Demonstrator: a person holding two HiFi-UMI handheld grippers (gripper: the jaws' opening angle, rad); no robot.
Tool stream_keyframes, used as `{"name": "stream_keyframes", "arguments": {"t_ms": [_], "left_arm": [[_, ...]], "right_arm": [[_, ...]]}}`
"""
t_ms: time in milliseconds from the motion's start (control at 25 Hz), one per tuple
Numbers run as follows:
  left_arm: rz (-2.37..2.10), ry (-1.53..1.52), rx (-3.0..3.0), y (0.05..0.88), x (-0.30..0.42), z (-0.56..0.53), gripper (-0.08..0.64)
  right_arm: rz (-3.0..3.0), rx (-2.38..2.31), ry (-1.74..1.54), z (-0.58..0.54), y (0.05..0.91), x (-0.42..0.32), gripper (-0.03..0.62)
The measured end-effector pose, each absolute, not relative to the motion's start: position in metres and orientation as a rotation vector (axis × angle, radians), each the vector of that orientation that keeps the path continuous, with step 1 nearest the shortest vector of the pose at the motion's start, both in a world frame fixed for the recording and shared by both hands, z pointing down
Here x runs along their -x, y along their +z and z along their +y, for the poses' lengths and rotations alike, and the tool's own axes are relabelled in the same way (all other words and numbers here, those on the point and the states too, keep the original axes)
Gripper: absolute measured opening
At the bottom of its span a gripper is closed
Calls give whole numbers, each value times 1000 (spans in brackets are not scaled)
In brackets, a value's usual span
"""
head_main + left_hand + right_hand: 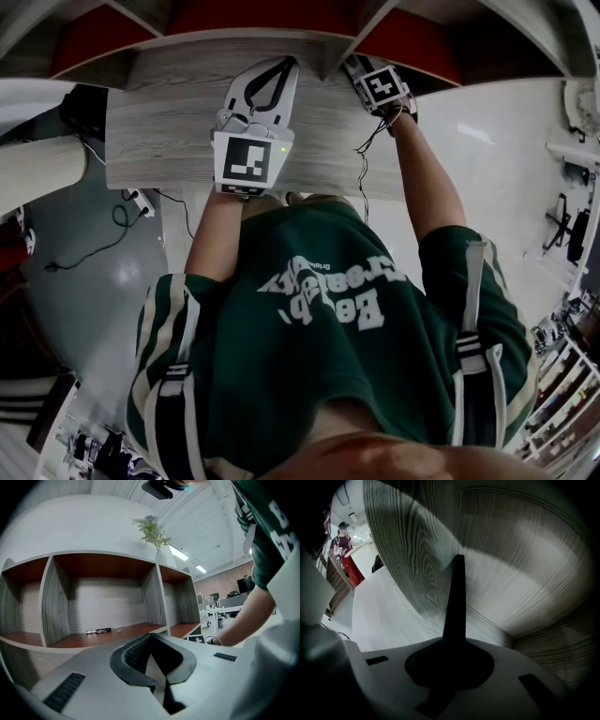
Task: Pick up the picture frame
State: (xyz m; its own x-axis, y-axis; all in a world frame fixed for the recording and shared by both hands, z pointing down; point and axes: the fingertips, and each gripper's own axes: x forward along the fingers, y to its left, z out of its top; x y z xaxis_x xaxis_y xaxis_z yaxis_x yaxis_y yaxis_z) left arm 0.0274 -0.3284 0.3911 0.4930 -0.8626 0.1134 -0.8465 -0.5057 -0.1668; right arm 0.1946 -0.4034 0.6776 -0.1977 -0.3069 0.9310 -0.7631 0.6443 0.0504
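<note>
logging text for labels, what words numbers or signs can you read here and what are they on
"Be..." and "Crea...": big white letters on the green shirt, upside down and creased; the rest cannot be read for certain.
Small print between those lines: too small to read.
Marker cubes: black and white square patterns only, no words.
Shelf: no text.

Grey wood-grain shelf unit (55, 603), pale floor (506, 159), ceiling striplights (178, 553)
</note>
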Motion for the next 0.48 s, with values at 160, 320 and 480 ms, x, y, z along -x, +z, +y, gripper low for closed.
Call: {"name": "stream_keyframes", "arguments": {"t_ms": [160, 320, 480], "left_arm": [[1516, -285, 2643, 393, -27, -326, 18], [1503, -304, 2652, 395, -28, -322, 18], [1493, -294, 2660, 395, -29, -320, 18]], "right_arm": [[-1778, -876, 526, -402, 677, -196, 43], [-1815, -864, 563, -394, 676, -188, 41], [-1794, -885, 573, -389, 678, -192, 40]]}}
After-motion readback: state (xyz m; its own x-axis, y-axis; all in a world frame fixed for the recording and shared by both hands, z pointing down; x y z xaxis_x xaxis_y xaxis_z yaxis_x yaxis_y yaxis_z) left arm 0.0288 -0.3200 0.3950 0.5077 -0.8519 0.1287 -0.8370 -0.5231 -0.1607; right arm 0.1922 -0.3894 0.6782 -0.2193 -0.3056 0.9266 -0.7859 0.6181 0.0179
